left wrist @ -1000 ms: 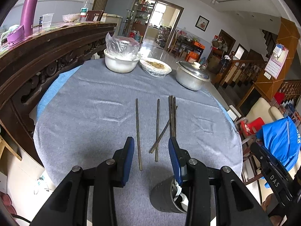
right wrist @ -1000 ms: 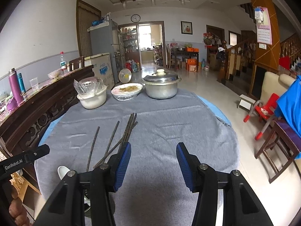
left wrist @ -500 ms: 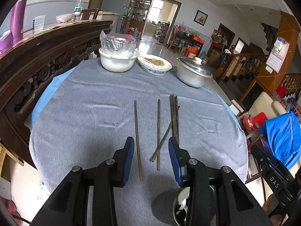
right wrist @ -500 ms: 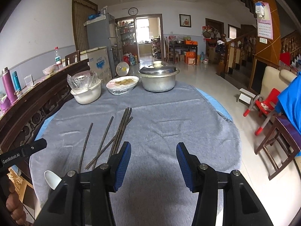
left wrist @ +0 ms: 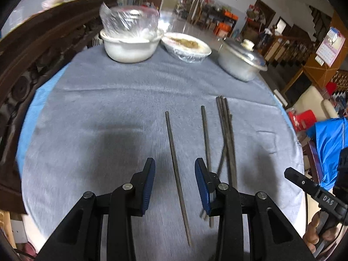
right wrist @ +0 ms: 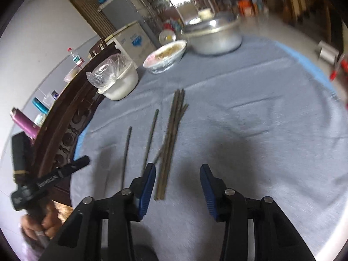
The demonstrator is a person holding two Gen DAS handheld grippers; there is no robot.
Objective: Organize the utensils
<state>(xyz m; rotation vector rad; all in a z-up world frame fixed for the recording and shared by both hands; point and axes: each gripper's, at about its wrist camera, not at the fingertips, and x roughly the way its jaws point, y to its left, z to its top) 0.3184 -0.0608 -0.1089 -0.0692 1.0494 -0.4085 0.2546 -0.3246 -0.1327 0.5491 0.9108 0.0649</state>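
Chopsticks lie loose on the grey tablecloth (left wrist: 113,108). Both grippers have come lower and nearer than a second ago. Left gripper (left wrist: 175,183), jaws spread, now straddles the single chopstick (left wrist: 174,150) without touching it. Right gripper (right wrist: 178,186), jaws closing on nothing, hangs just right of the chopstick bundle (right wrist: 171,139). Plastic-covered white bowl (left wrist: 130,47), shallow food bowl (left wrist: 187,47) and lidded metal pot (left wrist: 241,63) stand along the far edge; bare cloth lies between.
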